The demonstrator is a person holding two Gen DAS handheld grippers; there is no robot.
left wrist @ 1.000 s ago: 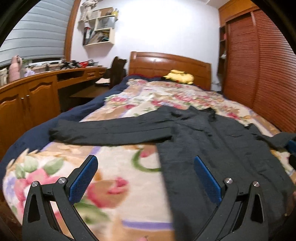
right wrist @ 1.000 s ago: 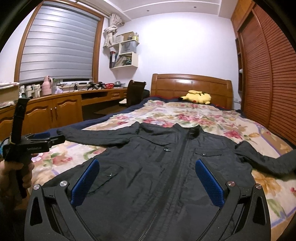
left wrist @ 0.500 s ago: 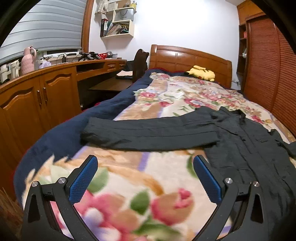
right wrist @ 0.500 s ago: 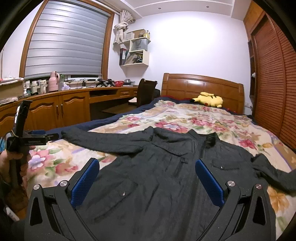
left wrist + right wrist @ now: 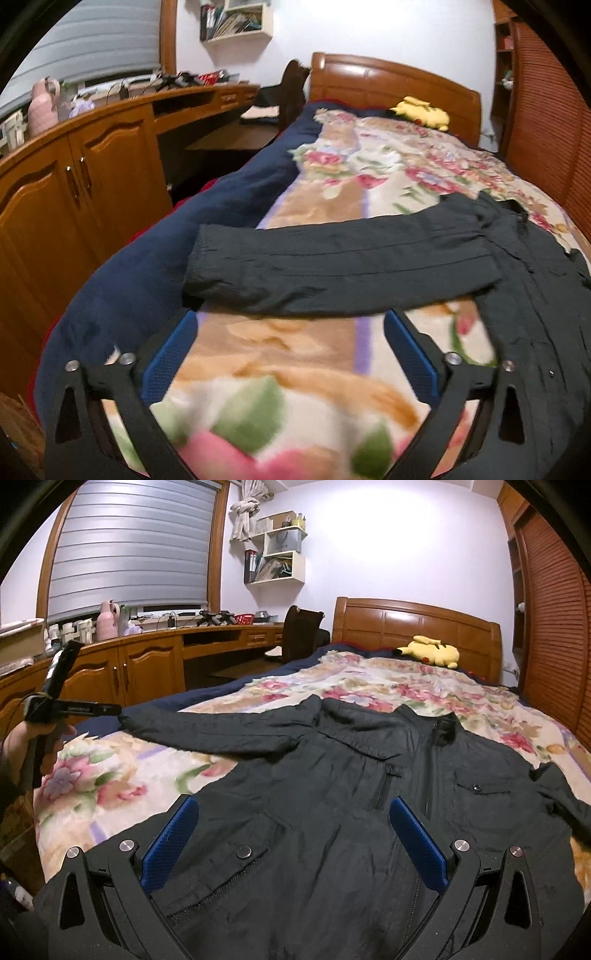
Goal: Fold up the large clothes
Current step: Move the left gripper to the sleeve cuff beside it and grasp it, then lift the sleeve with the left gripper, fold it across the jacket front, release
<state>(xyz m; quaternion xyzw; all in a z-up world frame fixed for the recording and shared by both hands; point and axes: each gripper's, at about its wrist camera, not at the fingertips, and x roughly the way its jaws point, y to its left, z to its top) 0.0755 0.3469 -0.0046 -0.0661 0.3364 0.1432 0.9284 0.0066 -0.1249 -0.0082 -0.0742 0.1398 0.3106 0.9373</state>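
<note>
Spread flat, front up, on the floral fleece blanket [image 5: 155, 760] covering the wooden-framed bed [image 5: 417, 627]: a large black zip-front jacket [image 5: 351, 812], collar toward the headboard, both sleeves stretched outward.

Left hand-held gripper [image 5: 290, 354], black frame with 2 blue pads, gaping wide with only blanket between the pads; jaws just narrowed a little, nothing caught. Directly ahead and just past the fingertips, the jacket's outstretched black sleeve [image 5: 332, 273], long axis running crosswise to the gripper's line, cuff toward the bed's navy-edged side. Seen from the right wrist view, that same gripper hangs just beside the cuff, a person's hand [image 5: 22, 746] around its handle.

Right hand-held gripper [image 5: 291, 842], likewise spread apart and empty, poised above the jacket's lower front near a snap pocket.

Probably the sleeve fold first: left side clearly nearer the cuff, needing a short advance and a pinch across the sleeve's width, not along it.
</note>
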